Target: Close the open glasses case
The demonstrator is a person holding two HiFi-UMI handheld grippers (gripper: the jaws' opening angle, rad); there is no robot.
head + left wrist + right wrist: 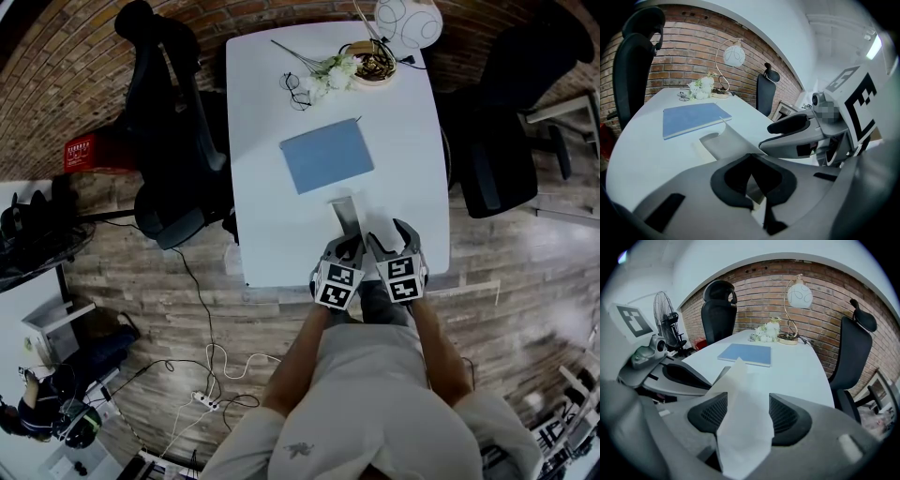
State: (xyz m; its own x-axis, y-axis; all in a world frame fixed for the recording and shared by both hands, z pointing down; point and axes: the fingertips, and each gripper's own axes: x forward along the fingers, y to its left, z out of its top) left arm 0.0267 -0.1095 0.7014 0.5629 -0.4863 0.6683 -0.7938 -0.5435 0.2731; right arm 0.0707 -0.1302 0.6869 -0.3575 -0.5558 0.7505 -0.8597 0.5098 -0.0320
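The glasses case [345, 211] is a pale grey-white folding case lying on the white table [272, 225] near its front edge. My left gripper [343, 246] is at the case's near end. In the left gripper view, my left gripper [752, 161] has its dark pads closed on a thin grey flap of the case [724, 140] that has a curved notch. My right gripper [394, 242] sits just to the right. In its own view, my right gripper [747, 416] has a white flap of the case [740, 399] filling the gap between its pads.
A blue notebook [327, 155] lies beyond the case. At the far end are spectacles [294, 90], white flowers [333, 73], a small tray [373, 64] and a globe lamp [409, 22]. Black office chairs stand at the left [173, 122] and right [506, 122].
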